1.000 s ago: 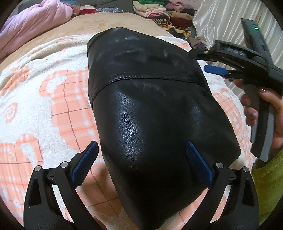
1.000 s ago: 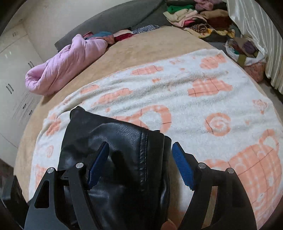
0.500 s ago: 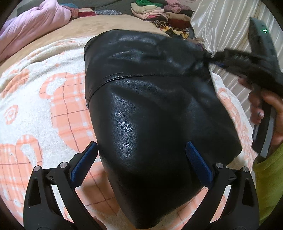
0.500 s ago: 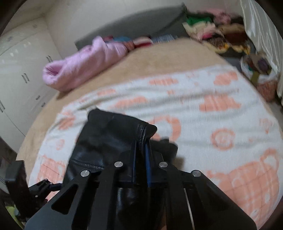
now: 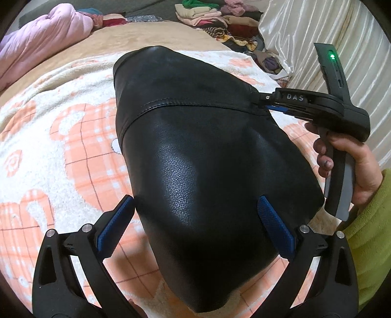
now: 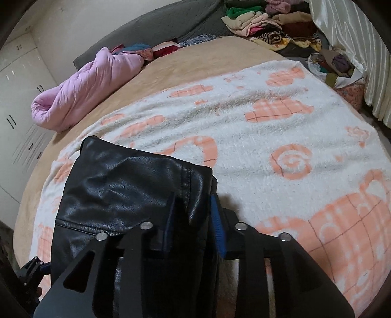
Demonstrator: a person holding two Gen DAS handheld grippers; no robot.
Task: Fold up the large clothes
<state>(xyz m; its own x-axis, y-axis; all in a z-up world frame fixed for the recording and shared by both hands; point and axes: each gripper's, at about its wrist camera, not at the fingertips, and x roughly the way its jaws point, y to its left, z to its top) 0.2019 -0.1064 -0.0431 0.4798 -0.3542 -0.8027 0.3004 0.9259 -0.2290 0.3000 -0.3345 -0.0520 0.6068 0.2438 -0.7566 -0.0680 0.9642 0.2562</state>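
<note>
A black leather jacket point(image 5: 207, 159), folded into a thick bundle, lies on a white blanket with orange patterns point(image 5: 61, 137). My left gripper point(image 5: 195, 220) hovers open over the bundle's near end, a blue pad on each side of it and neither pressing. My right gripper point(image 6: 193, 217) is at the jacket's point(image 6: 122, 186) far right corner. Its jaws are opening, and the stitched folded edge still sits between the pads. From the left wrist view the right gripper point(image 5: 266, 102) is held by a hand in a green sleeve point(image 5: 366, 220).
A rolled pink quilt point(image 6: 85, 90) lies at the bed's far left. Folded clothes point(image 6: 268, 22) are stacked at the back right, beside a white curtain point(image 6: 354, 49). The tan bedspread point(image 6: 195, 66) runs beyond the blanket. White cupboards point(image 6: 14, 97) stand on the left.
The right gripper went from open to shut on the jacket's corner and lifted it, then came back down with its jaws parting. The left gripper stayed put and open.
</note>
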